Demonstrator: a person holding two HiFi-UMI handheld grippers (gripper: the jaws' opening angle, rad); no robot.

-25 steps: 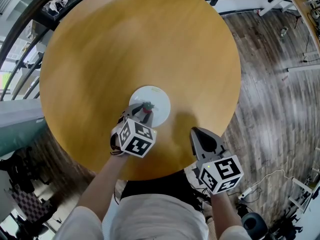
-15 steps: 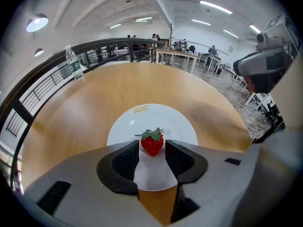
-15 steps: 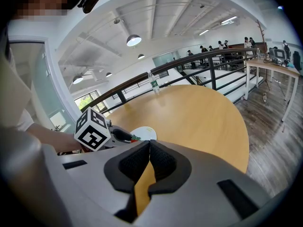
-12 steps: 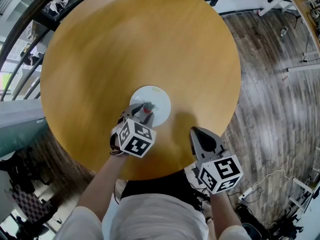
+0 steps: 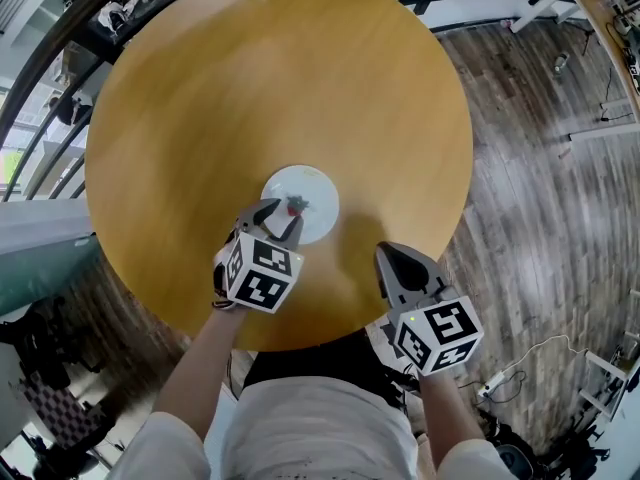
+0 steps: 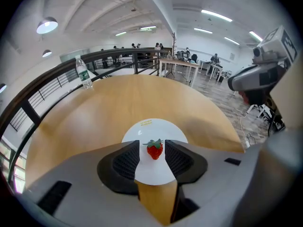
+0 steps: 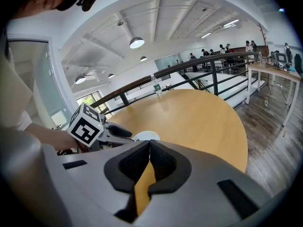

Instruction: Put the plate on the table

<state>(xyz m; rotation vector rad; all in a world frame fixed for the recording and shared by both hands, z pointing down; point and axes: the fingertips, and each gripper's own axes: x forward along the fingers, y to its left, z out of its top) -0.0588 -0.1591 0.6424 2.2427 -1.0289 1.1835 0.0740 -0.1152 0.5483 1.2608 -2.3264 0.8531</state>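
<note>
- Plate (image 5: 300,200) lies flat on the table (image 5: 330,88) with a strawberry (image 6: 155,149) on it. Placement looks done; only the retreat is left.
- Left gripper (image 5: 272,218): jaws wide, plate's near rim between them, pads clear of it, strawberry just ahead of the tips. Held low, aimed forward.
- Right gripper (image 5: 400,263): jaws closed, empty, plate well left of them. Parked at the table's near edge.

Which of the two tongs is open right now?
The left tongs, at the near edge of the plate: their jaws stand apart, with the strawberry showing through the gap. The right tongs, beside them over the table, are shut.
</note>
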